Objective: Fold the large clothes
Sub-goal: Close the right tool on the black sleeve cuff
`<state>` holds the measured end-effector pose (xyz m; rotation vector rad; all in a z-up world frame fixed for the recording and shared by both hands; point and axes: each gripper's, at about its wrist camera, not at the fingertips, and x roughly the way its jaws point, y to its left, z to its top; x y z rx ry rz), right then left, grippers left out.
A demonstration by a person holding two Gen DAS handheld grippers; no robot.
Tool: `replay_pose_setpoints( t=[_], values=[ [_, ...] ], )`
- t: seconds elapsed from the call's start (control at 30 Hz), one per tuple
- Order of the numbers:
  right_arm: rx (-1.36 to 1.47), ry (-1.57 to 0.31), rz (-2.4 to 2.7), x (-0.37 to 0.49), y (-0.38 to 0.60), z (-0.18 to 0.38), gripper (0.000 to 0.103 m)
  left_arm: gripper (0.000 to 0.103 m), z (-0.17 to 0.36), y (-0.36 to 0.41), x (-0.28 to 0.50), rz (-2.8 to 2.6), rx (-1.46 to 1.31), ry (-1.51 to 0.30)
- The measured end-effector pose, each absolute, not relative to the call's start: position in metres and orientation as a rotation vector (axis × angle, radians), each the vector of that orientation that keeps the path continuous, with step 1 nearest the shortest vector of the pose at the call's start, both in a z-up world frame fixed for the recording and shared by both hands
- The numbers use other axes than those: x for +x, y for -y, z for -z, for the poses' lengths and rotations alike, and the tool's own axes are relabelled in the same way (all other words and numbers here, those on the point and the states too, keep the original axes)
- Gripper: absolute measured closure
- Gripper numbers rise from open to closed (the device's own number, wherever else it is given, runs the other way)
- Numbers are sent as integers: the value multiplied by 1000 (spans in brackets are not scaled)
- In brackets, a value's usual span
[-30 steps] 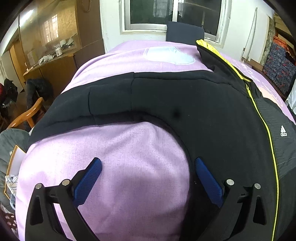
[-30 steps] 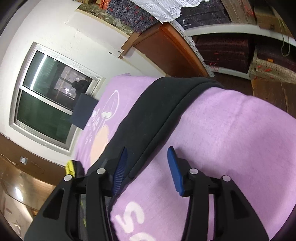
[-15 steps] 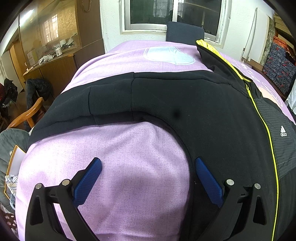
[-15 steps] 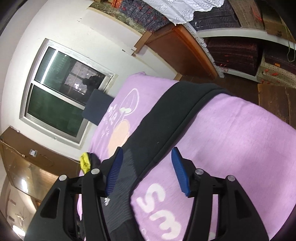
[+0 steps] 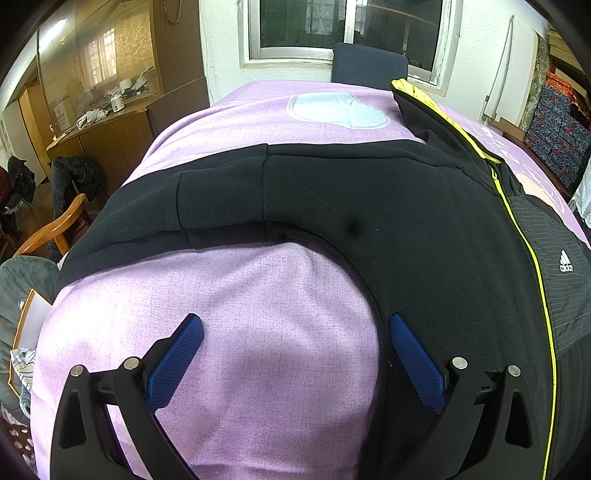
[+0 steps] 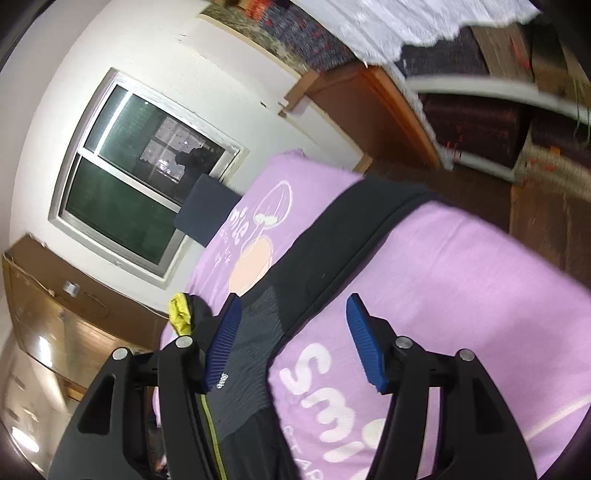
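Note:
A black zip jacket with a yellow zipper line and a white logo lies spread on a purple bedsheet. One sleeve stretches left across the bed. My left gripper is open and empty, low over the sheet just below the sleeve, its right finger beside the jacket's side edge. In the right wrist view the jacket has its other sleeve reaching toward the far bed edge. My right gripper is open and empty above the jacket's edge and the sheet.
A window and a dark chair back stand beyond the bed. A wooden cabinet and a wooden chair are at the left. Shelves with folded fabrics stand at the right.
The right gripper has pulled back and lifted from the sleeve, so more of the jacket and sheet shows. The left gripper has stayed still.

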<state>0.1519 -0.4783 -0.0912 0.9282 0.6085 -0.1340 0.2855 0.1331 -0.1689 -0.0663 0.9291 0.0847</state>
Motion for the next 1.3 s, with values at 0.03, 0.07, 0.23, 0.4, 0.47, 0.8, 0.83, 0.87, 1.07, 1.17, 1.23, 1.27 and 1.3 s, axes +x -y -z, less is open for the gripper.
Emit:
replay_pose_setpoints(
  t=[0.03, 0.07, 0.23, 0.4, 0.47, 0.8, 0.83, 0.87, 1.07, 1.17, 1.23, 1.27, 1.3],
  values=[
    [905, -605, 138, 150, 477, 87, 40, 3, 169, -133, 285, -85, -66, -929],
    [888, -603, 135, 148, 476, 84, 40, 3, 169, -133, 285, -85, -66, -929],
    [850, -613, 98, 143, 464, 78, 40, 3, 169, -133, 286, -85, -66, -929],
    [737, -641, 119, 141, 447, 84, 35, 3, 169, -133, 286, -85, -66, -929],
    [744, -673, 96, 143, 443, 97, 35, 3, 169, -133, 286, -85, -66, -929],
    [798, -679, 232, 167, 472, 133, 35, 3, 169, -133, 286, -85, -66, -929],
    [798, -665, 251, 170, 474, 134, 35, 3, 169, -133, 286, -85, -66, -929],
    [833, -655, 261, 174, 477, 139, 35, 3, 169, -133, 286, -85, -66, -929],
    [1095, -640, 268, 205, 494, 181, 39, 3, 169, -133, 286, -85, -66, -929],
    [1098, -621, 249, 224, 491, 182, 39, 3, 169, -133, 286, -85, -66, -929],
    [1112, -612, 259, 236, 491, 186, 48, 3, 169, -133, 286, -85, -66, -929],
    [1114, -595, 290, 240, 493, 188, 50, 3, 169, -133, 286, -85, -66, -929],
    [1103, -575, 332, 244, 494, 189, 53, 3, 169, -133, 286, -85, -66, -929]
  ],
)
